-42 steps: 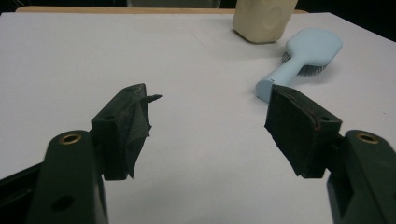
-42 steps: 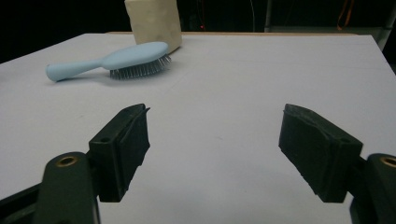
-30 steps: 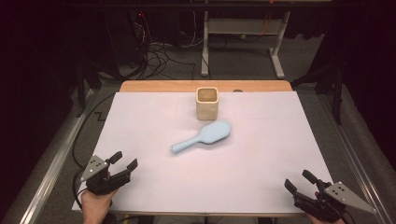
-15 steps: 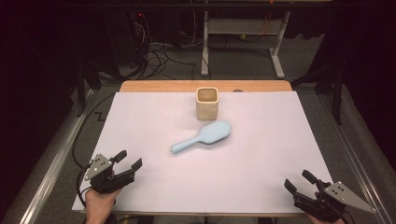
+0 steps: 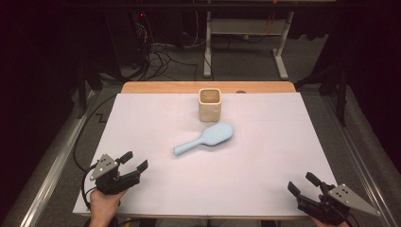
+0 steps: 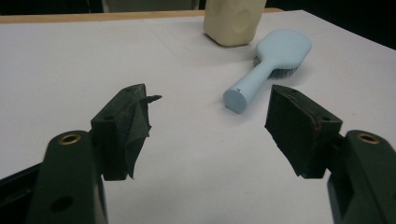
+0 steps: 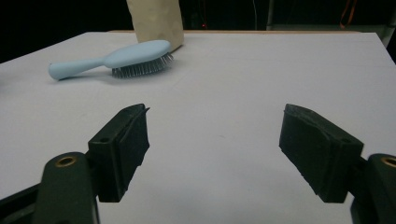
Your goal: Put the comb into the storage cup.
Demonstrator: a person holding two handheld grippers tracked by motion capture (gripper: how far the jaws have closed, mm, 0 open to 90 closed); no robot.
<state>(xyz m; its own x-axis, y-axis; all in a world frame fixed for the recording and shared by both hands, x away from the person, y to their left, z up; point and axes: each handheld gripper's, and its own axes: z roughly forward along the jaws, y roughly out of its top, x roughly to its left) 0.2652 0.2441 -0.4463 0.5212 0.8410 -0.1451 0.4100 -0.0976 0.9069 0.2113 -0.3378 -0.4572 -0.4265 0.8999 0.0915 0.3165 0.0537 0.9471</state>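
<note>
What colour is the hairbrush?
The hairbrush is light blue with grey bristles underneath, clearest in the right gripper view.

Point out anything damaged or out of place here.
The left gripper has a torn pad: on one finger the black facing peels away in a ragged flap. The hairbrush lies bristles down, askew beside the upright cup.

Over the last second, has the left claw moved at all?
Yes. The left claw has edged forward and inward over the white mat, toward the blue hairbrush, which lies unmoved by the cream cup.
</note>
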